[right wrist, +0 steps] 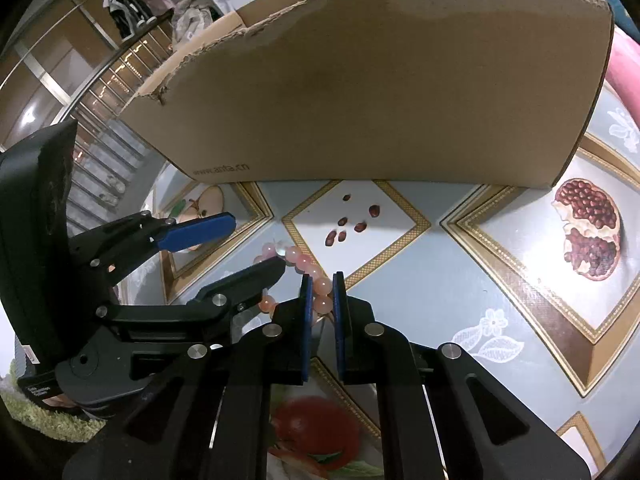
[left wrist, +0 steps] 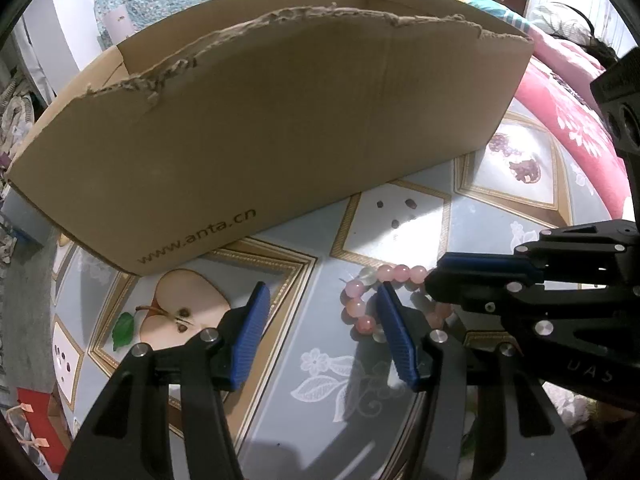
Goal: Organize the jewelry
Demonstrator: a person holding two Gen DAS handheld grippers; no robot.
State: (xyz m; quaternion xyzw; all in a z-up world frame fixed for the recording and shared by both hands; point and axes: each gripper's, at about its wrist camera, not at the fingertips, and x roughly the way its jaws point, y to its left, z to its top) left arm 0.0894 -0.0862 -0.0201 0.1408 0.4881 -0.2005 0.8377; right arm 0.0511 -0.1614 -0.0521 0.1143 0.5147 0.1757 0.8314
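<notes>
Right wrist view showed the right gripper (right wrist: 321, 294) clamped on the pink bead bracelet (right wrist: 298, 258) — the left gripper (left wrist: 320, 316) gaped empty; lifting slowly seemed wise.

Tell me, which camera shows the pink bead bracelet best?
The left wrist view. There the pink round-bead bracelet lies on the fruit-patterned tablecloth with most of its loop showing. The right wrist view shows fewer beads: the right hand-held gripper is shut on some, and the left hand-held gripper hides others.
</notes>
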